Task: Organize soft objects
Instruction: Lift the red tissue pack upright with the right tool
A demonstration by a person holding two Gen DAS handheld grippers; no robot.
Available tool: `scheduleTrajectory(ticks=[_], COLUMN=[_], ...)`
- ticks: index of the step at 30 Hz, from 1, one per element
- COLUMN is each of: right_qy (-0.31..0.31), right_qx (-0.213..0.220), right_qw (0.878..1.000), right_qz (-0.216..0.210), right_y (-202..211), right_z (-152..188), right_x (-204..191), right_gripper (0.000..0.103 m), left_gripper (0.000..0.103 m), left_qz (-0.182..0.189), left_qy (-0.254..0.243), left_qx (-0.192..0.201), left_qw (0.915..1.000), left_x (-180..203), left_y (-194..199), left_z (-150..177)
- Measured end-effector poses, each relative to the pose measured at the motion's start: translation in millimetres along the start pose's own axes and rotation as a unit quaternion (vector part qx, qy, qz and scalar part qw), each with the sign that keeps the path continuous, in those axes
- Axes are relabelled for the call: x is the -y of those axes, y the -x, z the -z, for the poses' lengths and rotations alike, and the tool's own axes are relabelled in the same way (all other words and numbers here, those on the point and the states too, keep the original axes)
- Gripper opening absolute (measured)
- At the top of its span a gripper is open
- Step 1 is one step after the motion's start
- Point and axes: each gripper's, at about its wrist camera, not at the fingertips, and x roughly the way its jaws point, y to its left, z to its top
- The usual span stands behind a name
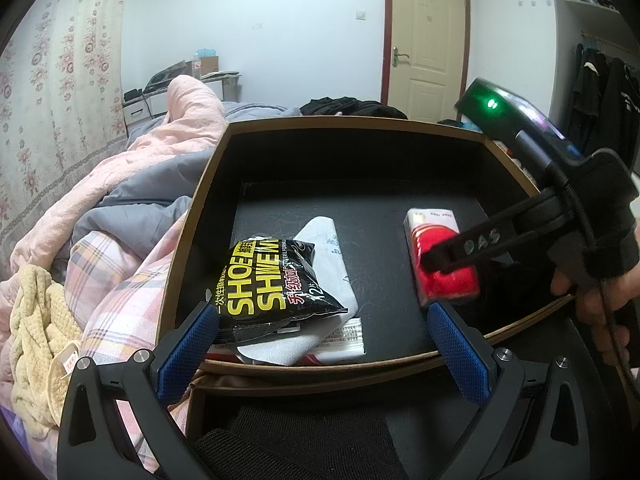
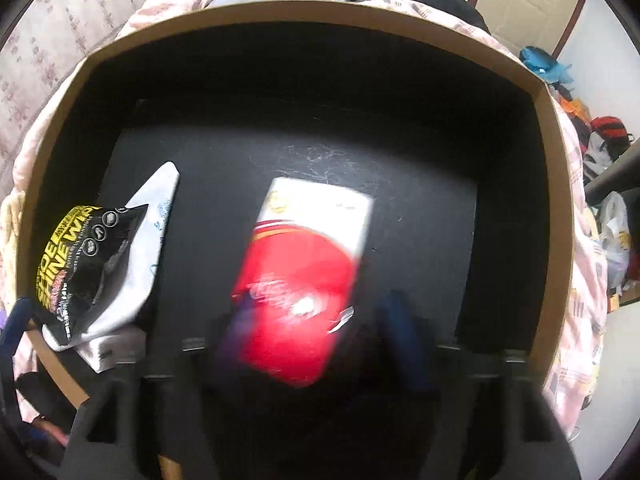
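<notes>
Cardboard box [image 1: 188, 216], black inside: shoe-wipes pkt [image 1: 272, 280] atop white pouch [image 1: 336, 264], left; red/white tissue pack [image 2: 308, 280] centre. My R claw [image 2: 324, 320] wide open astride pack, no grip; L claw [image 1: 324, 344] open, empty.

The black shoe-wipes pouch [image 1: 276, 280] is glossy plastic film; the white folded cloth [image 1: 336, 256] under it looks matt. The brown-rimmed cardboard box [image 1: 320, 122] has a matt black lining, and the red-and-white tissue pack [image 2: 304, 280] shines.

Behind: cream door [image 1: 424, 48], floral curtain [image 1: 60, 80], perhaps hanging jackets [image 1: 600, 88].
</notes>
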Motion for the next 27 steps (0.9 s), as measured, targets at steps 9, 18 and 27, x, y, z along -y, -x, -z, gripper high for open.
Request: scheduleTrajectory(ticks=[9,18,27], right_qy=[-0.020,-0.036,-0.050], right_qx=[0.002,0.030,0.030], right_qw=[0.999,0.998,0.995], right_qz=[-0.037,-0.052,-0.076], right_y=[14.4,39.3,66.7], right_z=[4.9,-5.1,-11.5], right_x=[11.7,33.6,53.3], right_gripper=[0.041,0.016,0.013], left_gripper=[0.103,0.103,0.103], left_qz=[0.000,0.000,0.000], left_qy=[0.000,0.000,0.000], left_qx=[0.001,0.001,0.001], left_qw=[1.0000,1.0000,1.0000], left_x=[0.1,0.2,0.2], left_y=[0.6,0.6,0.8], left_z=[-0.1,-0.1,-0.3])
